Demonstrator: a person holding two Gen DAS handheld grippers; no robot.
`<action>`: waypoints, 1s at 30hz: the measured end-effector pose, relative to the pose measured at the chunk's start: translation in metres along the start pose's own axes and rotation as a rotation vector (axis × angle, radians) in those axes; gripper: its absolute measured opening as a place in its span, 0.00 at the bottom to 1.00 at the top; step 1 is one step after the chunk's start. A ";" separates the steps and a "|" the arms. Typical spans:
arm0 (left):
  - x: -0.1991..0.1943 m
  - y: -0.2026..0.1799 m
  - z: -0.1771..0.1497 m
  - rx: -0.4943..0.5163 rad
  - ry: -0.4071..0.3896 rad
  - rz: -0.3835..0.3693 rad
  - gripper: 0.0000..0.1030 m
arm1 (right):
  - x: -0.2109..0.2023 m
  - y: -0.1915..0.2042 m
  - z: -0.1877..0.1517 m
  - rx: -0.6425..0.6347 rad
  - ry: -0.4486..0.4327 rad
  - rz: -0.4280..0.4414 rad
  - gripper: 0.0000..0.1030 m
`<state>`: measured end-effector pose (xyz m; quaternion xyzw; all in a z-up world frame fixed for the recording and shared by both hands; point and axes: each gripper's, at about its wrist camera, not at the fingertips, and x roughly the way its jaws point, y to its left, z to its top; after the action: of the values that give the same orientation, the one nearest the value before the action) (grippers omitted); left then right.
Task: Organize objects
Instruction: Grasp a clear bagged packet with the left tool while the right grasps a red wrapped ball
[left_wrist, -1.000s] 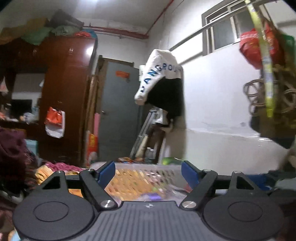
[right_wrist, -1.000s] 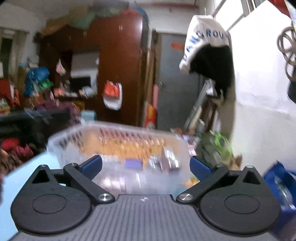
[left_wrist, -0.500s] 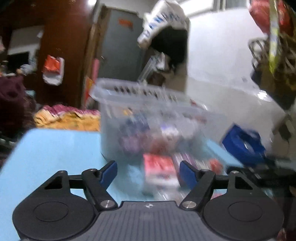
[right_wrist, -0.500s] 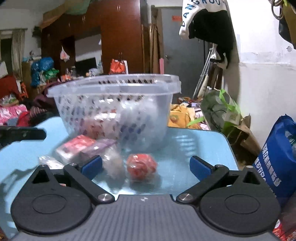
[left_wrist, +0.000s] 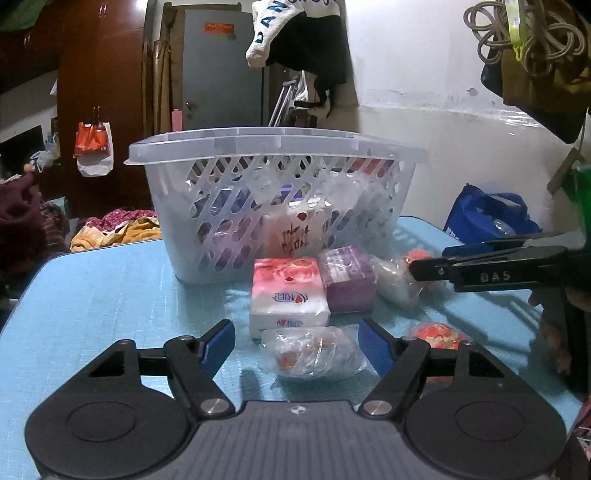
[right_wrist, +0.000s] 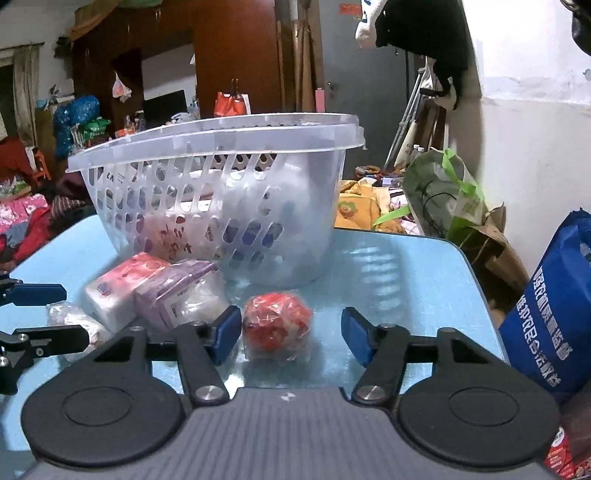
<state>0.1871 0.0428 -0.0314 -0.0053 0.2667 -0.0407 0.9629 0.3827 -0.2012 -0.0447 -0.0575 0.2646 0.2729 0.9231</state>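
Note:
A clear plastic basket (left_wrist: 258, 147) with several packets inside stands on the blue table (left_wrist: 92, 288); it also shows in the right wrist view (right_wrist: 207, 140). In front of it lie a pink tissue pack (left_wrist: 288, 291), a purple pack (left_wrist: 347, 280), a clear bag with red bits (left_wrist: 310, 354) and a red wrapped ball (right_wrist: 277, 325). My left gripper (left_wrist: 297, 347) is open around the clear bag. My right gripper (right_wrist: 290, 334) is open around the red ball.
A blue bag (right_wrist: 554, 317) stands at the table's right edge. A green and brown paper bag (right_wrist: 443, 195) sits on the floor beyond. A second red wrapped ball (left_wrist: 437, 336) lies right of the left gripper. Clothes and a wardrobe fill the background.
Both grippers have tilted down and come closer to the table, from facing the room to facing the basket and the packets. Both stay open.

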 end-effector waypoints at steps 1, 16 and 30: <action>0.002 -0.002 0.001 0.005 0.009 0.003 0.76 | 0.002 0.001 0.000 -0.005 0.012 -0.001 0.62; 0.002 -0.006 -0.003 0.034 0.006 -0.006 0.42 | 0.001 0.001 0.000 -0.004 -0.006 -0.019 0.48; -0.005 -0.002 -0.007 0.020 0.000 -0.008 0.46 | -0.001 0.002 0.000 0.004 -0.026 -0.020 0.48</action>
<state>0.1793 0.0417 -0.0349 0.0034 0.2661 -0.0474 0.9628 0.3809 -0.2003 -0.0438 -0.0546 0.2527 0.2638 0.9293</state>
